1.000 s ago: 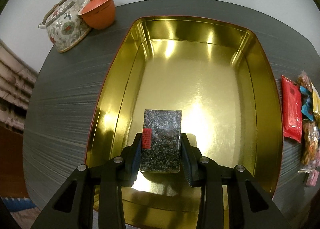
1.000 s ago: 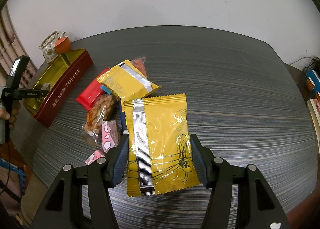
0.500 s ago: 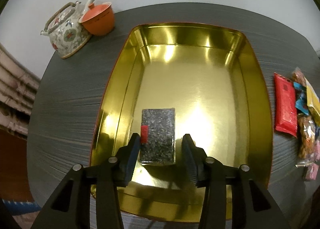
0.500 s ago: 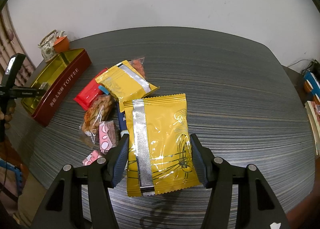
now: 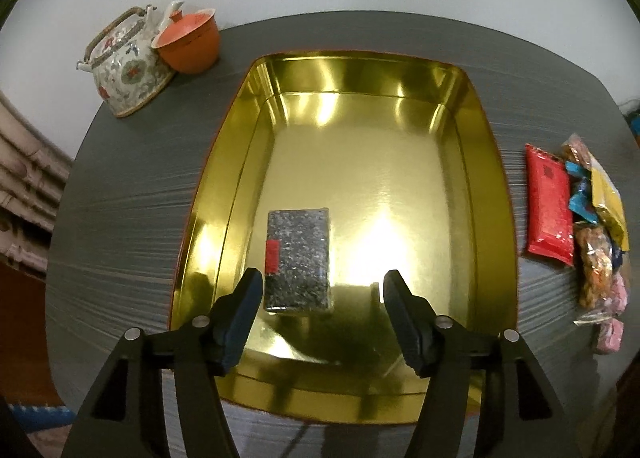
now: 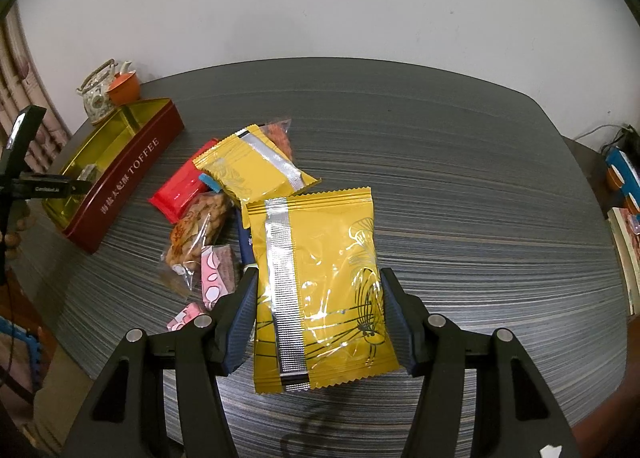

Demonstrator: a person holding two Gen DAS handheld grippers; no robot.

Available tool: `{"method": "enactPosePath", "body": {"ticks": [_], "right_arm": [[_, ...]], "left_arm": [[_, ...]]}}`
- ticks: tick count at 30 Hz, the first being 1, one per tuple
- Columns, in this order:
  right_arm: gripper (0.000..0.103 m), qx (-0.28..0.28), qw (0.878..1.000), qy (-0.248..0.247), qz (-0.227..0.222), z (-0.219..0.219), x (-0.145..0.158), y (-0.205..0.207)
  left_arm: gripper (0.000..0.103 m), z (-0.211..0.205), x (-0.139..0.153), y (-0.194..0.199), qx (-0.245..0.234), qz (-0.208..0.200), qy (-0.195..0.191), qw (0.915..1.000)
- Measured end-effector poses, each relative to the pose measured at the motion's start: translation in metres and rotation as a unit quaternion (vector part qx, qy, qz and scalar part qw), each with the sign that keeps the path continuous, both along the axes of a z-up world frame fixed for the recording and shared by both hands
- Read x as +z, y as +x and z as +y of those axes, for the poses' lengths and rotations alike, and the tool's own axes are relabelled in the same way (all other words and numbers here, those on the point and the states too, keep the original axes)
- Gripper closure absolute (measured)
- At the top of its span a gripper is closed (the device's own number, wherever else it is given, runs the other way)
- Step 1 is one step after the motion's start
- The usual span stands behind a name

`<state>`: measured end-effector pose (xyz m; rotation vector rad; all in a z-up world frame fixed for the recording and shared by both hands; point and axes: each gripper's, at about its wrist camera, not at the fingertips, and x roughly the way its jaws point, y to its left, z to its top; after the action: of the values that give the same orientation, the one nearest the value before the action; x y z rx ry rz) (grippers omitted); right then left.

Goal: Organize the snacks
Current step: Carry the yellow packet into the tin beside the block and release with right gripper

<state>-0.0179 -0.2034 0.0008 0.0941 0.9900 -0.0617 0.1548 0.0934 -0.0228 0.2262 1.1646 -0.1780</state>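
Dark speckled packet point(image 5: 298, 258) with a red tag lies flat in the gold tin point(image 5: 490, 193), near its left wall. My left claw point(image 5: 323, 290) has just been opening; fingers clear of it. My right claw point(image 6: 316, 304) pinches a yellow snack bag point(image 6: 320, 282).

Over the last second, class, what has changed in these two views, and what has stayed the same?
The left tool has just been opening: it let go of the dark speckled snack bar, which now lies free on the floor of the gold tin, and the tool has drawn back slightly. The right tool is unchanged, clamped on the big yellow packet; the snack pile has not moved.
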Motion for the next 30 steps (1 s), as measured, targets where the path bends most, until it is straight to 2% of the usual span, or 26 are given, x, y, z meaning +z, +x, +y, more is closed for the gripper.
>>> {"method": "enactPosePath", "body": {"ticks": [6,12,16,21,30], "right_arm": [[0.048,0.008,1.0,-0.001,-0.006,0.006,0.005,0.002],[0.048,0.031,0.999,0.006,-0.018,0.026,0.015,0.013],[0.048,0.068,0.997,0.009,-0.028,0.053,0.024,0.031],[0.048,0.12,0.992,0.006,-0.042,0.093,0.037,0.053],[0.048,0.197,0.979,0.002,-0.057,0.172,0.048,0.099]], "left_arm": [[0.04,0.001,0.018,-0.017,-0.002,-0.028,0.004,0.9996],[0.04,0.02,0.035,-0.034,0.027,-0.047,-0.009,0.9985],[0.04,0.042,0.042,-0.048,0.059,-0.066,-0.004,0.9961],[0.04,0.065,0.045,-0.069,0.082,-0.087,0.025,0.9925],[0.04,0.099,0.039,-0.08,0.117,-0.09,0.001,0.989]]}}
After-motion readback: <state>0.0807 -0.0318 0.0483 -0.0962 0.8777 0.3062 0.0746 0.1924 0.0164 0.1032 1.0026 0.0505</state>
